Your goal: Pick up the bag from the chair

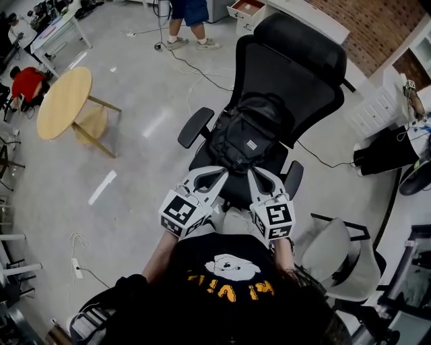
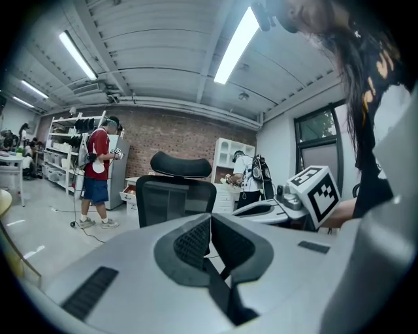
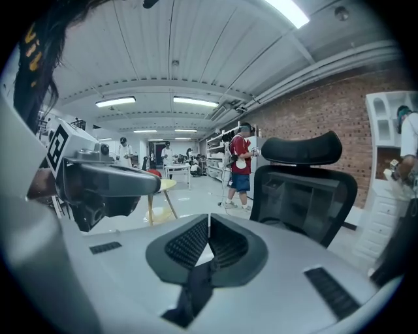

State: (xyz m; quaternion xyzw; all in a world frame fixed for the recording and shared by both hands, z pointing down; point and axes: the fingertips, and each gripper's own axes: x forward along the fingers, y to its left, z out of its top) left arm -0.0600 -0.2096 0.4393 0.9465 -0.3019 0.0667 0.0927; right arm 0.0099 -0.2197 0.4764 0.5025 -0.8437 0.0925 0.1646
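A black backpack [image 1: 246, 135] rests upright on the seat of a black mesh office chair [image 1: 296, 74], leaning on its backrest. My left gripper [image 1: 222, 174] and right gripper [image 1: 250, 174] are side by side just in front of the bag's lower edge, tips close together. Both are shut with nothing between the pads. In the left gripper view the shut left gripper [image 2: 210, 218] points at the chair [image 2: 175, 196]; the bag is hidden below the jaws. In the right gripper view the right gripper [image 3: 209, 223] is likewise shut, with the chair [image 3: 304, 196] ahead on the right.
A round wooden table [image 1: 64, 101] stands to the left. A person [image 1: 188, 20] stands beyond the chair, with cables [image 1: 195, 71] on the floor. A white chair [image 1: 337, 259] and white cabinets [image 1: 377, 108] are at the right. A power strip [image 1: 76, 268] lies at lower left.
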